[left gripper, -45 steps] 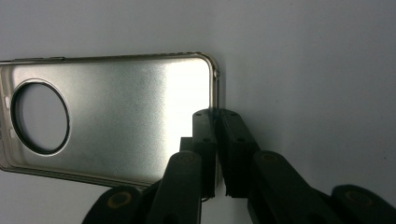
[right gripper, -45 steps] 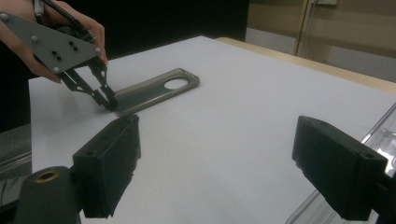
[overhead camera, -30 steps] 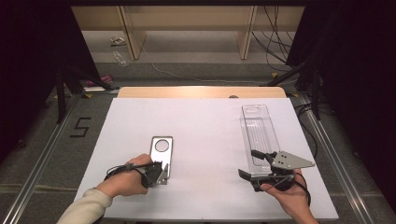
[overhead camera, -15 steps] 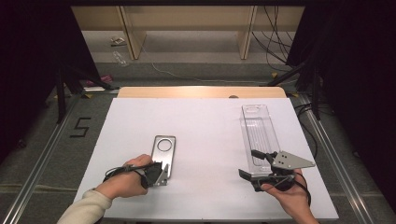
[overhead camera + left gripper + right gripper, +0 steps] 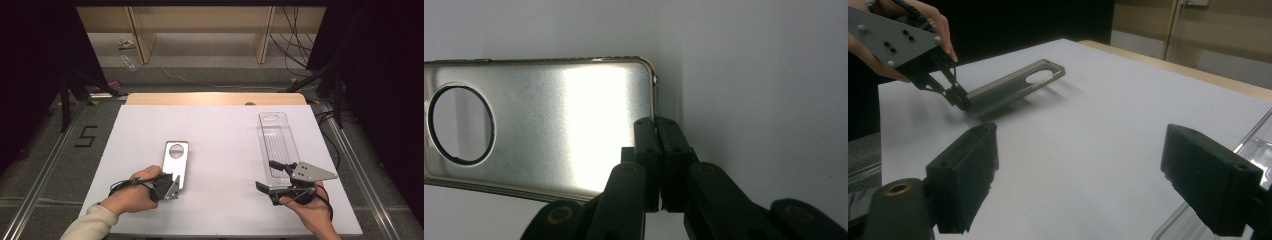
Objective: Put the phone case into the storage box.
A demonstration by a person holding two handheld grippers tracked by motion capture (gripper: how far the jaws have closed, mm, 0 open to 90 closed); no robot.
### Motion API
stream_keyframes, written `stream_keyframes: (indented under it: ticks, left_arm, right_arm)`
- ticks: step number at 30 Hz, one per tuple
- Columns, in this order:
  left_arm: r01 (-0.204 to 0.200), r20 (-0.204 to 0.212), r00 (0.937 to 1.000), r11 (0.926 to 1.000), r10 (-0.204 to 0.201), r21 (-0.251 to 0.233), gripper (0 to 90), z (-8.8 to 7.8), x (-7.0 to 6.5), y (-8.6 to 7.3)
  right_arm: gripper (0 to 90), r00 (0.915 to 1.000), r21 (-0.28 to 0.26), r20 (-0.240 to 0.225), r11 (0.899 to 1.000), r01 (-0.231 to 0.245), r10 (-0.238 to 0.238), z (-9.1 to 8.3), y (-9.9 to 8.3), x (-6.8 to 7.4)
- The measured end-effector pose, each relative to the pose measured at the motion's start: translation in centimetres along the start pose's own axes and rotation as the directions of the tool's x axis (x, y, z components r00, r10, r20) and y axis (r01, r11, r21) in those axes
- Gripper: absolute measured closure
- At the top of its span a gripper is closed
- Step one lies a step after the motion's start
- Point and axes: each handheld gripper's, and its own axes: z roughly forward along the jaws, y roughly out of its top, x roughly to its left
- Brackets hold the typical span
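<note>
So the left hand-held gripper [image 5: 658,131] has its jaws pinched tight on the near corner edge of the phone case [image 5: 549,125], so the grab looks done. In the right gripper view the case looks tipped up a bit at the pinched end, far end resting on the bench [image 5: 225,125], so I'd guess the lift has barely begun. What's left, as far as I can judge, is carrying it over, maybe to the clear tray [image 5: 277,142].

The right hand-held gripper [image 5: 274,176] has its jaws spread wide with nothing between them, sitting right at the tray's near end. The case stretches away ahead of the left jaws, well off to the left of the right one.
</note>
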Motion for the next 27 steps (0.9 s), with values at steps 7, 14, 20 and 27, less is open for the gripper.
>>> stream_keyframes:
  ticks: [7, 14, 20, 27]
  left_arm:
    - [-0.012, -0.025, 0.9996, 0.9999, 0.012, -0.012, 88.0, -0.3, -0.1, 0.2]
    - [-0.02, -0.042, 0.9989, 0.9995, 0.019, -0.025, 88.0, -0.8, -0.2, 0.6]
    - [-0.028, -0.051, 0.9984, 0.999, 0.026, -0.035, 87.9, -1.0, -0.5, 0.9]
    - [-0.035, -0.057, 0.9978, 0.9984, 0.033, -0.044, 88.0, -1.4, -0.7, 1.2]
  right_arm:
    - [16.6, 1.0, 0.0, 0.0, 1.0, -0.001, 0.001, 0.0, 0.0, 0.0]
    - [16.6, 1.0, 0.003, -0.002, 1.0, -0.001, 0.001, 0.1, 0.0, 0.0]
    - [16.6, 1.0, 0.004, -0.001, 1.0, -0.001, 0.001, 0.1, 0.0, 0.0]
    - [16.6, 1.0, 0.003, 0.0, 1.0, -0.002, 0.002, 0.1, 0.0, 0.0]
